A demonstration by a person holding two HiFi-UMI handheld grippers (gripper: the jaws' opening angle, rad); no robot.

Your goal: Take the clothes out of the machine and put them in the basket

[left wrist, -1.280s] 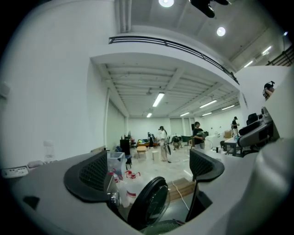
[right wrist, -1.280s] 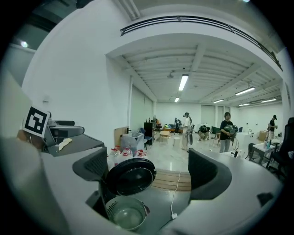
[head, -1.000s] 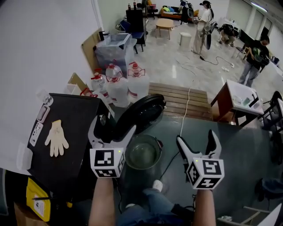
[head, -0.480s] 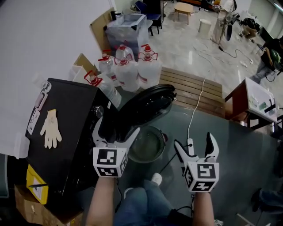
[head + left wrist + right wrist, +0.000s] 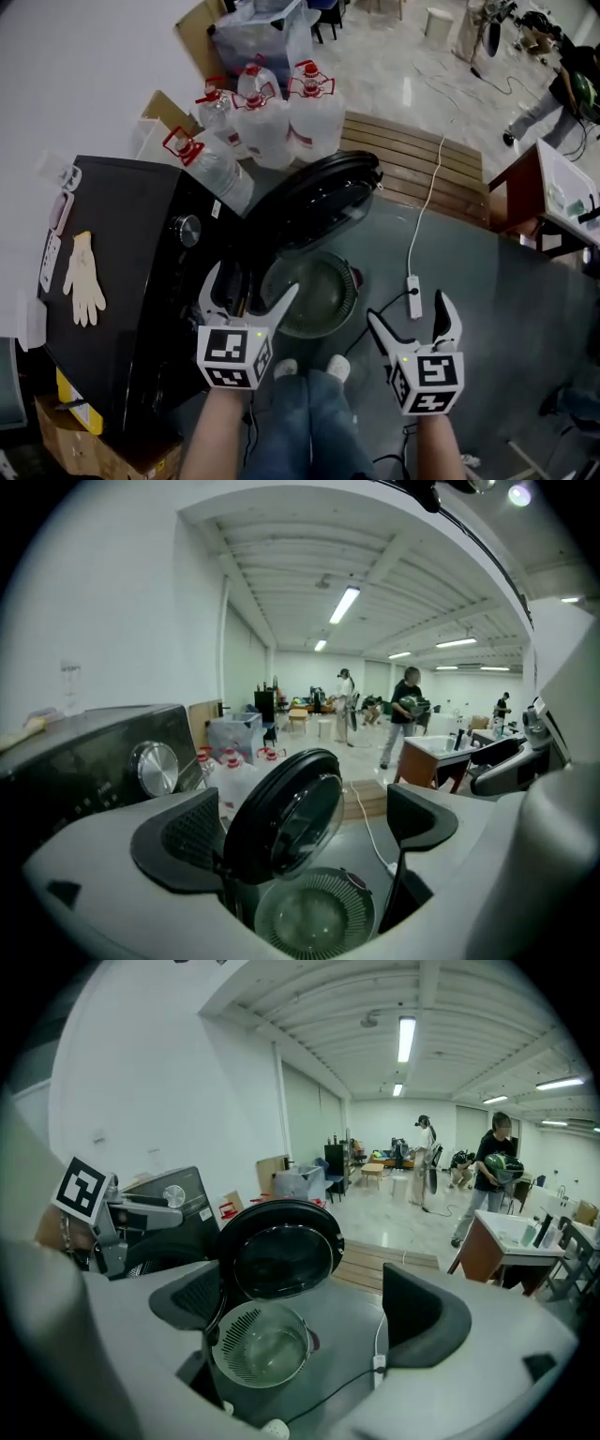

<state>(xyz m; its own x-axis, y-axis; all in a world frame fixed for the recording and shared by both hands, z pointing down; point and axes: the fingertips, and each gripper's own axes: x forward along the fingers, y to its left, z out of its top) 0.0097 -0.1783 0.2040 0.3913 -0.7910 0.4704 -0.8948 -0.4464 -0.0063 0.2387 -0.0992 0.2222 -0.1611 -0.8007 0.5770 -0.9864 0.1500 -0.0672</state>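
Clearly, the black washing machine (image 5: 122,272) filled your left side, its round door (image 5: 319,202) swung wide open over the grey floor (image 5: 506,309). The pale perforated basket (image 5: 349,298) sat on the floor just below that door, close against the machine's front.

Your left tool (image 5: 251,281) hovered at the machine's front edge with its jaws spread wide. Nothing was gripped between them, and only the door and the basket showed beyond. Your right tool (image 5: 409,309) hung level with it, apart to the right over bare floor, its jaws equally spread and holding nothing. Both tools pointed straight ahead, marker cubes facing up.

The drum's inside was hidden, so you could not make out the clothes. A white power strip (image 5: 413,295) lay on the floor just ahead of your right tool, near the basket.
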